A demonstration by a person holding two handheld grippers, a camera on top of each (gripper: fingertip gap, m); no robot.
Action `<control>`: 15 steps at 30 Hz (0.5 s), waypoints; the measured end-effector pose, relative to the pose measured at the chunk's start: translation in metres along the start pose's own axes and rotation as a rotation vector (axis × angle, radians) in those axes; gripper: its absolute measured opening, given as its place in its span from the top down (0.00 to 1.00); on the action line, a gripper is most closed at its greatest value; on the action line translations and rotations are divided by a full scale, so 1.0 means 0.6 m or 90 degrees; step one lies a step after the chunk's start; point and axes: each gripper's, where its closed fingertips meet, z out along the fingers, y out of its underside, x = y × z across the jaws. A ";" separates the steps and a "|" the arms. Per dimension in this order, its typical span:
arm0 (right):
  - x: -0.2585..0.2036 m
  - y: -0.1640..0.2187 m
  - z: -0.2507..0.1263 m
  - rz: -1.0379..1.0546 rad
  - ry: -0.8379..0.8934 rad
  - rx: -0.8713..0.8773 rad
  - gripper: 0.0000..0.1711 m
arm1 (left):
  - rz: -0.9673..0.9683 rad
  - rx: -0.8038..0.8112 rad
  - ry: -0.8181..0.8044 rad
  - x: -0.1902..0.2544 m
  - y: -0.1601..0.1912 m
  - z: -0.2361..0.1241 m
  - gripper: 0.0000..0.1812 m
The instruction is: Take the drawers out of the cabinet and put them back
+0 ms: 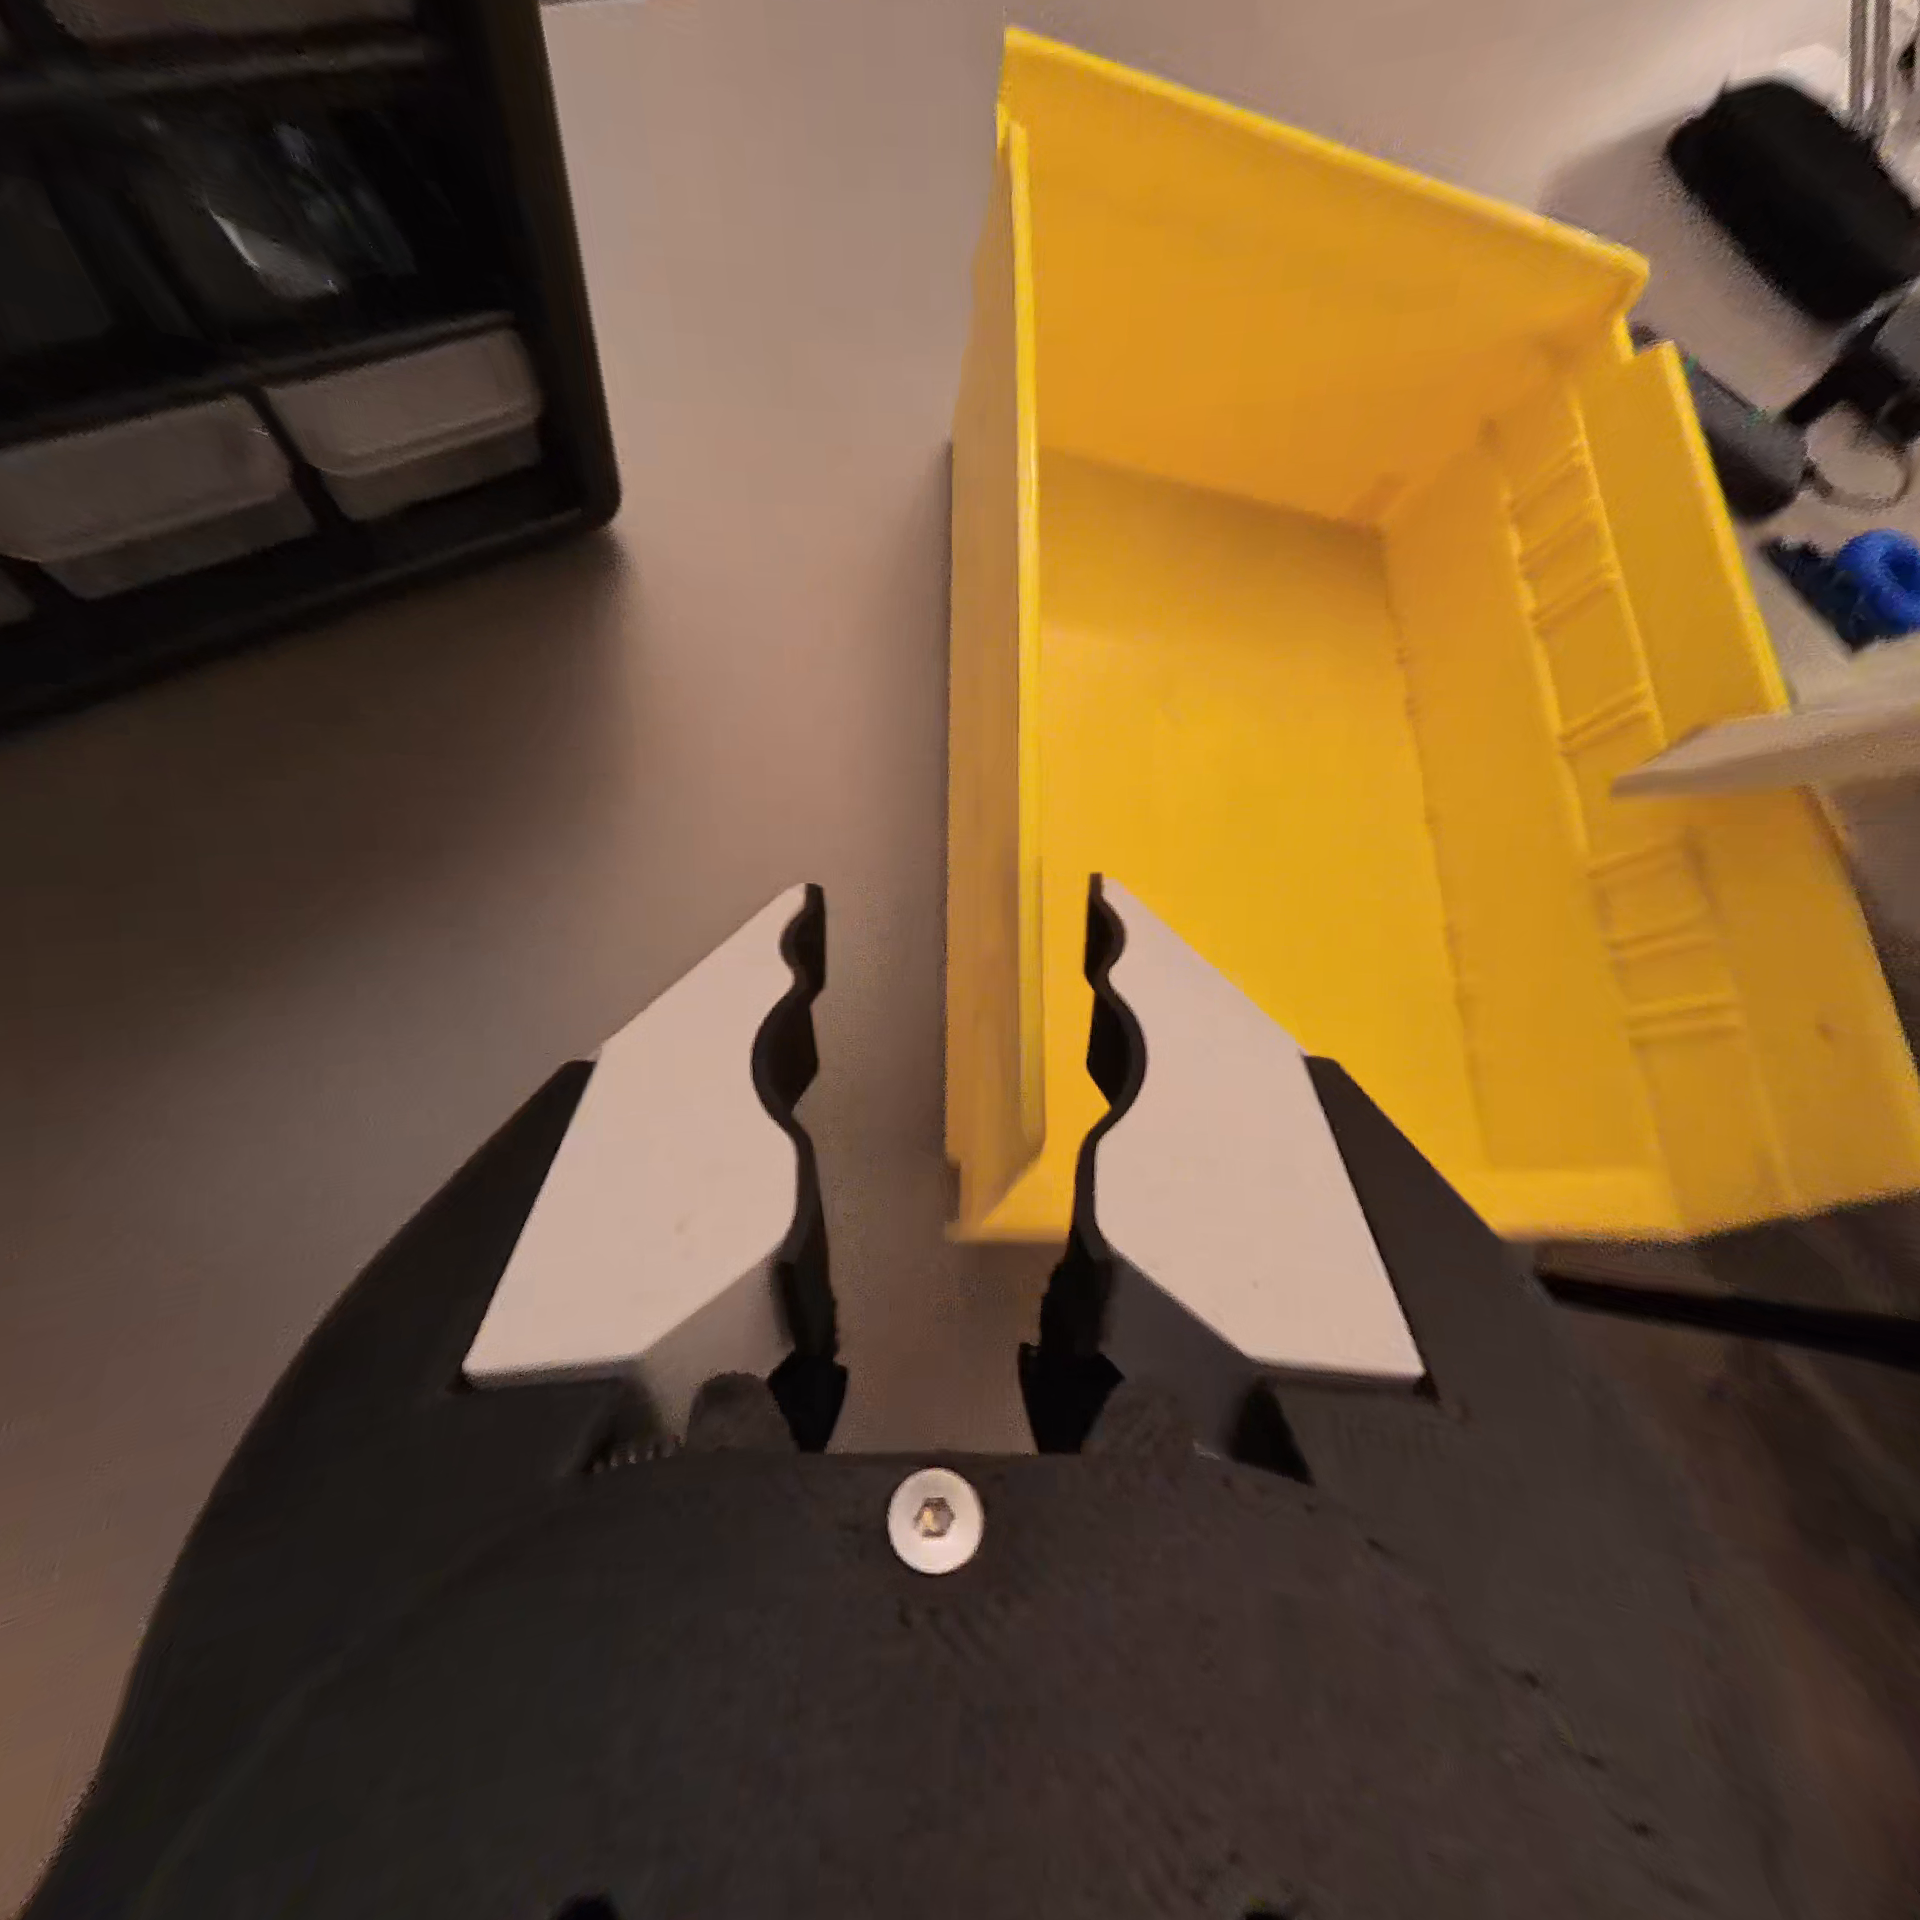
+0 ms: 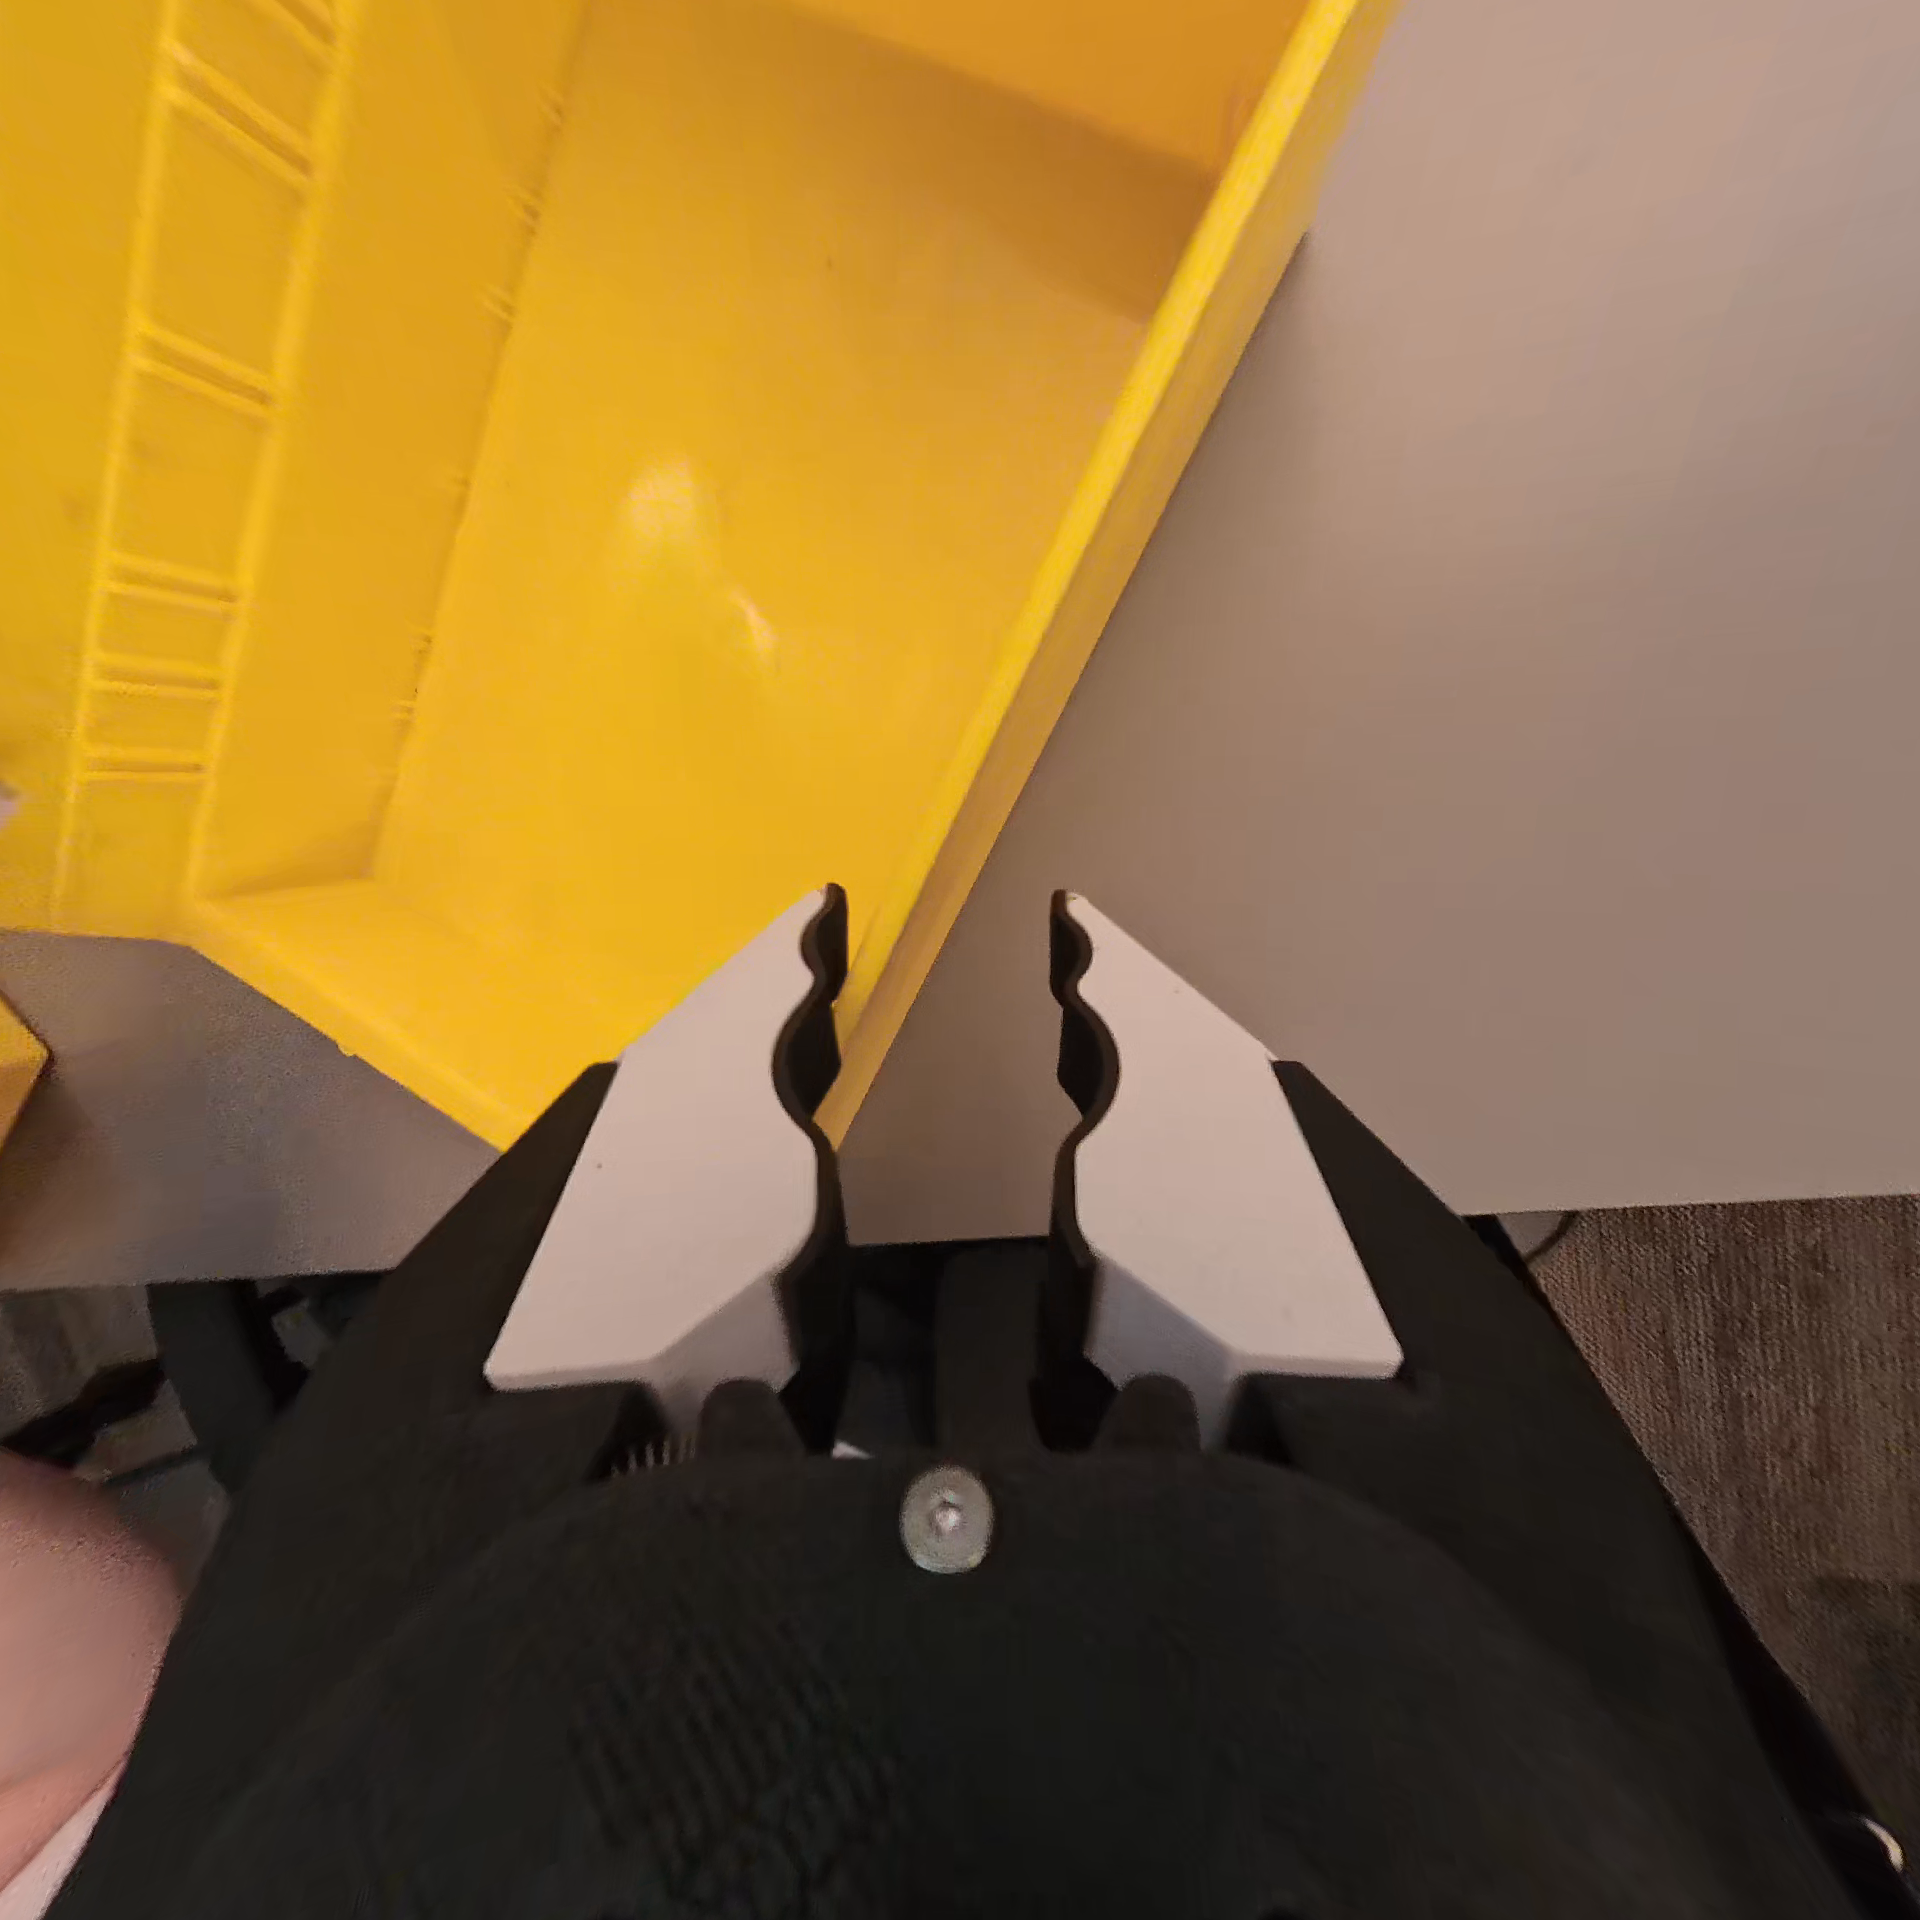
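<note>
A yellow drawer (image 1: 1195, 727) lies open side up on the grey table (image 1: 312, 935), to the right of the black cabinet (image 1: 561, 312). The cabinet holds two pale drawers (image 1: 416, 426) in its lowest visible row. My left gripper (image 1: 956, 888) is open, with the drawer's left wall running between its fingers. In the right wrist view the yellow drawer (image 2: 675, 520) fills the upper left. My right gripper (image 2: 948, 899) is open at the drawer's near right corner, its left finger (image 2: 717, 1091) over the right wall and its right finger over the bare table (image 2: 1455, 727).
A black bag (image 1: 1808, 197) and a blue object (image 1: 1870, 582) lie beyond the drawer at the far right. A pale board edge (image 1: 1766, 748) crosses the drawer's right side. The table's front edge (image 2: 1662, 1205) drops to carpet (image 2: 1714, 1455). A person's hand (image 2: 62, 1610) shows at lower left.
</note>
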 end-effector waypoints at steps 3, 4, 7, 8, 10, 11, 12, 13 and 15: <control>-0.016 0.014 0.002 -0.013 0.001 -0.038 0.79 | 0.120 -0.048 -0.098 -0.041 0.034 -0.097 0.66; -0.019 0.015 0.003 -0.020 0.010 -0.044 0.79 | 0.150 -0.052 -0.154 -0.067 0.045 -0.142 0.66; -0.025 0.009 0.015 -0.040 0.025 -0.063 0.79 | 0.172 0.032 -0.367 -0.176 0.060 -0.315 0.64; -0.024 0.010 0.021 -0.049 0.031 -0.079 0.81 | 0.142 0.066 -0.429 -0.217 0.071 -0.377 0.63; 0.000 0.010 0.029 -0.069 0.080 -0.111 0.85 | 0.027 0.078 -0.469 -0.289 0.127 -0.466 0.61; 0.016 0.004 0.029 -0.080 0.107 -0.118 0.89 | -0.040 0.060 -0.468 -0.321 0.164 -0.492 0.53; 0.031 -0.003 0.028 -0.082 0.121 -0.122 0.93 | -0.095 0.038 -0.475 -0.352 0.201 -0.513 0.51; 0.042 -0.012 0.028 -0.076 0.117 -0.126 0.97 | -0.135 0.018 -0.482 -0.380 0.236 -0.526 0.50; 0.054 -0.029 0.033 -0.055 0.072 -0.134 0.99 | -0.194 -0.021 -0.470 -0.410 0.291 -0.526 0.46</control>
